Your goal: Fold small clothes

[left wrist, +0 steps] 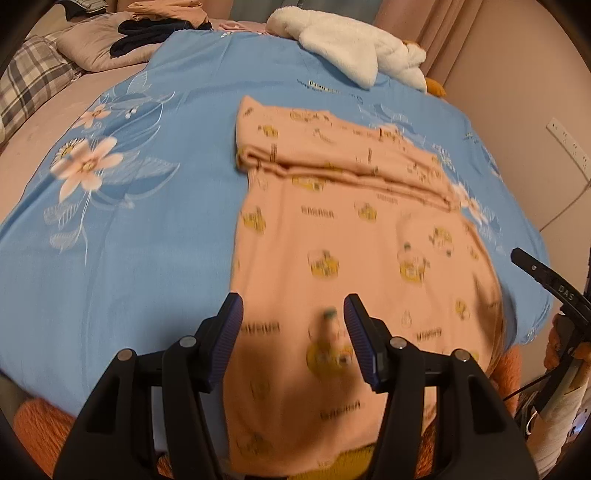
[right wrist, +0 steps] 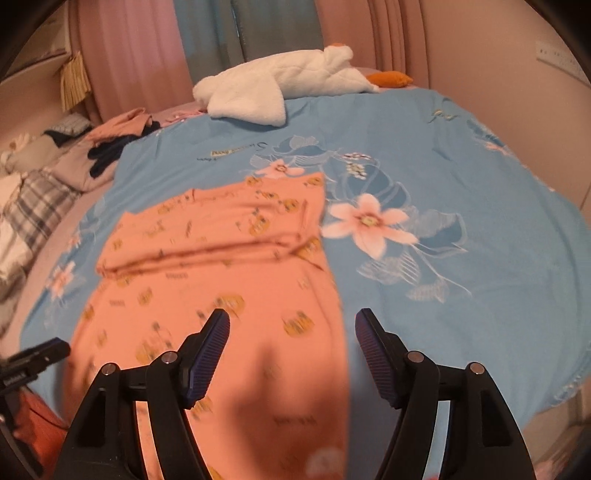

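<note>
A peach garment [left wrist: 343,236] with yellow cartoon prints lies flat on the blue flowered sheet [left wrist: 129,240]. Its far part is folded over into a band across the top. My left gripper [left wrist: 293,317] is open and empty, hovering above the garment's near left part. In the right wrist view the garment [right wrist: 221,288] lies left of centre. My right gripper [right wrist: 291,336] is open and empty above the garment's near right edge, one finger over cloth, one over the sheet [right wrist: 461,295]. The other gripper shows at the frame edges [left wrist: 546,280] [right wrist: 33,358].
A white plush goose [left wrist: 354,48] [right wrist: 280,85] lies at the far end of the bed. Dark and peach clothes [left wrist: 162,26] are piled on pillows at the far left. A plaid pillow [left wrist: 29,81] lies at left. A wall [left wrist: 517,110] runs along the right side.
</note>
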The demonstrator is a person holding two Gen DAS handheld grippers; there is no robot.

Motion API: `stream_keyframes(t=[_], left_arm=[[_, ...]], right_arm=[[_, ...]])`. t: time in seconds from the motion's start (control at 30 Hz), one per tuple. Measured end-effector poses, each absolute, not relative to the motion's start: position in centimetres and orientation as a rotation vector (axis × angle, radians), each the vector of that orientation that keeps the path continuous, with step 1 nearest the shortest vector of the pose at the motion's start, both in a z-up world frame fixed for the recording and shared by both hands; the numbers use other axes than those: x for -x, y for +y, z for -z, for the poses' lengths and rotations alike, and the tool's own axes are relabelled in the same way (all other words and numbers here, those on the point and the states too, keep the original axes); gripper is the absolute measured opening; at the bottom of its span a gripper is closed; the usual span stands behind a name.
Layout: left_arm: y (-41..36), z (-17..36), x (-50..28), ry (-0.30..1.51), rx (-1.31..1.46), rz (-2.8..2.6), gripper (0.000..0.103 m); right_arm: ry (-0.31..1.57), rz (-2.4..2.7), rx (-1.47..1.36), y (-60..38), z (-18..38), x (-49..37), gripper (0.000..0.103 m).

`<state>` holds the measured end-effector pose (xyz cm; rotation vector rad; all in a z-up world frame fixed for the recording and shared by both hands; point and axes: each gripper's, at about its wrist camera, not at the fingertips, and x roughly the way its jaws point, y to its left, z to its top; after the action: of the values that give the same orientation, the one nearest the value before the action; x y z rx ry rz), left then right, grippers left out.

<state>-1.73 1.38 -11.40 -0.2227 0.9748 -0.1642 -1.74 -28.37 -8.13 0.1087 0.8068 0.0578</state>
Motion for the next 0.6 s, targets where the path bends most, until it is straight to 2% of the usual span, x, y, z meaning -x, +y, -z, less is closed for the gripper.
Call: stream_keyframes(t=[0.6], left_arm=[[-0.3,13.8,7.5,1.043,0.204,0.131,0.056]], right_arm=[[0.925,-0.135,-0.140,-29.8,12.4,8.4,0.070]])
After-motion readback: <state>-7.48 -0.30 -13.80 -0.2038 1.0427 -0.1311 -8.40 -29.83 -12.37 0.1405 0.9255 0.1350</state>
